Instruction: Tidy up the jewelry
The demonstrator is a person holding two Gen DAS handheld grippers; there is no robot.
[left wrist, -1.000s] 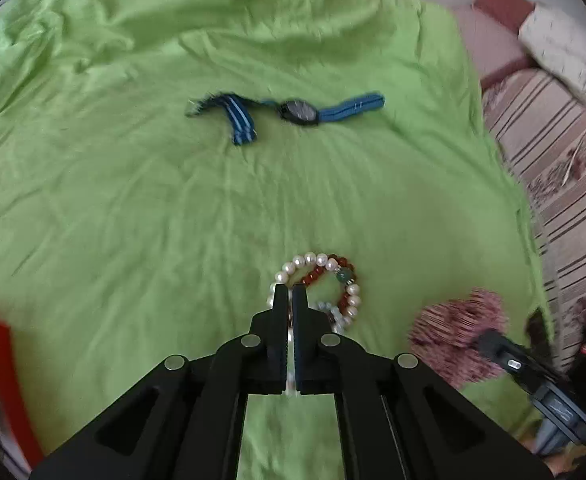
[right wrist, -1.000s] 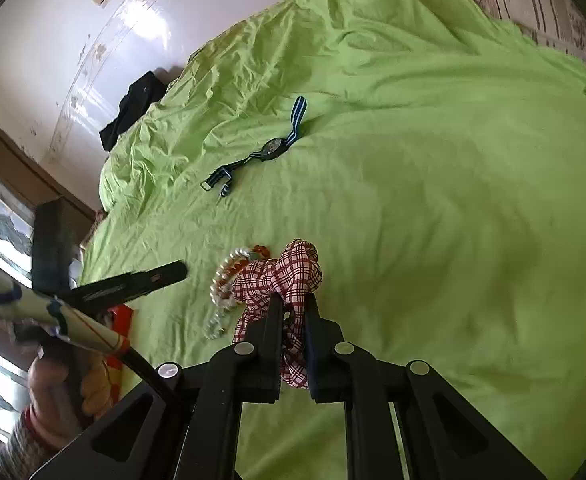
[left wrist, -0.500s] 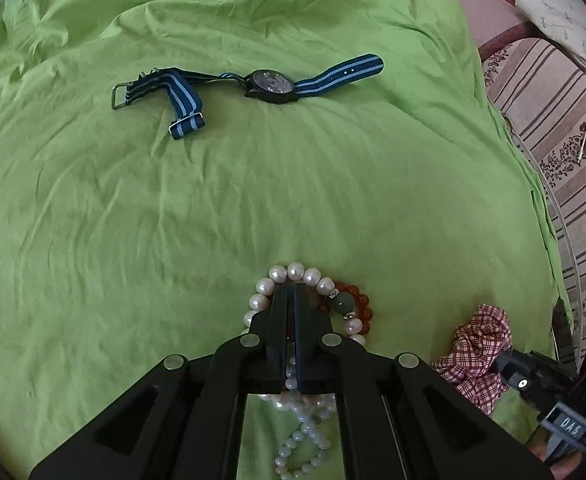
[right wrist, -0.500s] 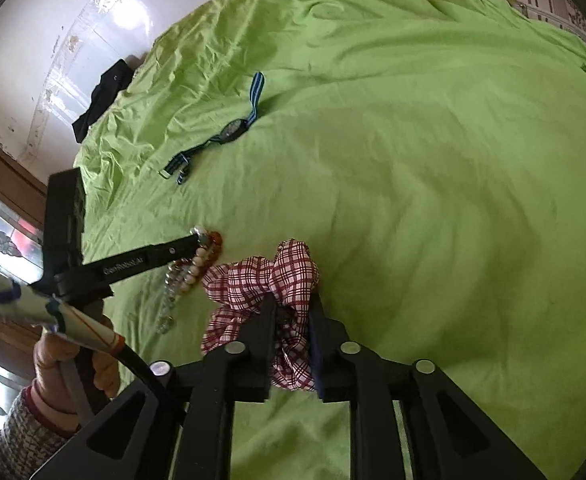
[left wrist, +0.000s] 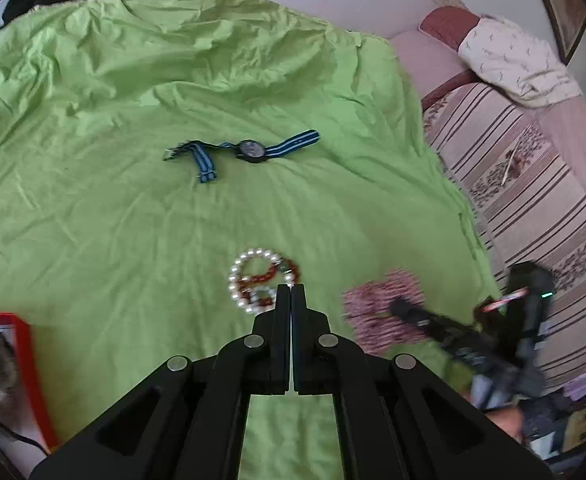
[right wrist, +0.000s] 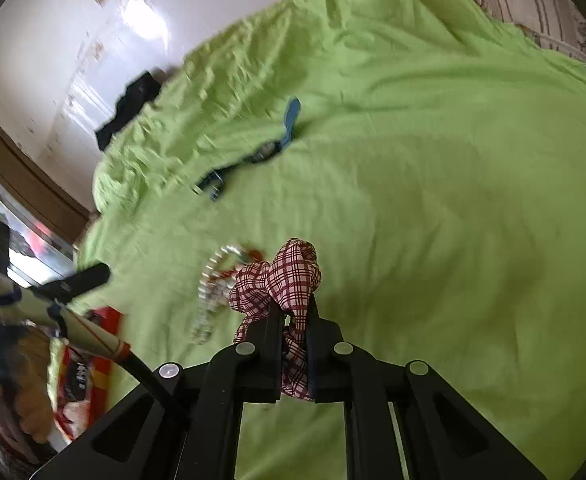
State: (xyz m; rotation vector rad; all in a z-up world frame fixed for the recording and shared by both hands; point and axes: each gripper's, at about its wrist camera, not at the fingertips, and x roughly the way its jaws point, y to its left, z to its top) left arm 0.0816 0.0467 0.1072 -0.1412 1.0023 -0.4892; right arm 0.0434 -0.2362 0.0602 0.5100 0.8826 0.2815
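Observation:
A pearl bracelet and a red bead bracelet lie tangled on the green sheet. Just short of them and above, my left gripper is shut and holds nothing. Farther back lies a blue striped watch. In the right wrist view my right gripper is closing on a red plaid scrunchie, its pads pressing the fabric, which bulges out past the tips. The bracelets lie blurred to its left and the watch beyond. The left gripper shows at the left edge.
A red box sits at the sheet's near left edge. Striped bedding and a pale pillow lie to the right. A black garment rests at the far edge by the wall. A hand holds the left tool.
My left gripper has pulled back and up off the pearl loop, still shut. The right gripper's jaws widened a little, then narrowed again on the scrunchie; it has stayed in place.

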